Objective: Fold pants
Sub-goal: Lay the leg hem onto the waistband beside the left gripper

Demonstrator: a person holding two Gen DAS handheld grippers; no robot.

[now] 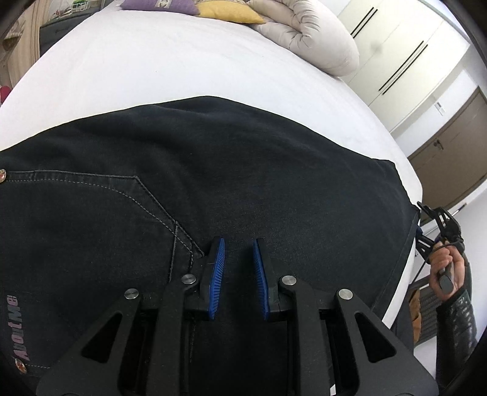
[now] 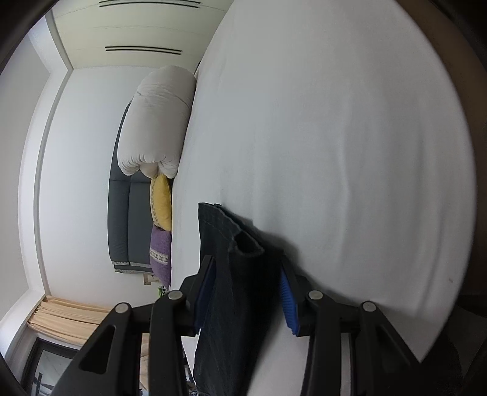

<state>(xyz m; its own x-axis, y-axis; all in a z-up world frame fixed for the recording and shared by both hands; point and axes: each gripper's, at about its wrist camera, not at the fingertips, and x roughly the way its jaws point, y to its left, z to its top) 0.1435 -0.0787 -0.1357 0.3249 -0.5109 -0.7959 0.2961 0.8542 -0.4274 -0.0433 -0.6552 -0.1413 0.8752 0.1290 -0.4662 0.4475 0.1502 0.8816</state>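
Dark pants (image 1: 213,189) spread flat on white bed (image 1: 152,70), filling lower half of left wrist view; pocket stitching and "AboutMe" label seen at 8 o'clock. Left tool (image 1: 239,243) held just above fabric, blue pads apart, nothing between them. Right tool (image 2: 246,274) seen with hem end of pants between pads; whether clamped cannot be told. Rolled duvet (image 1: 307,33), yellow pillow (image 1: 228,12), purple pillow (image 1: 164,6) at 12 o'clock.
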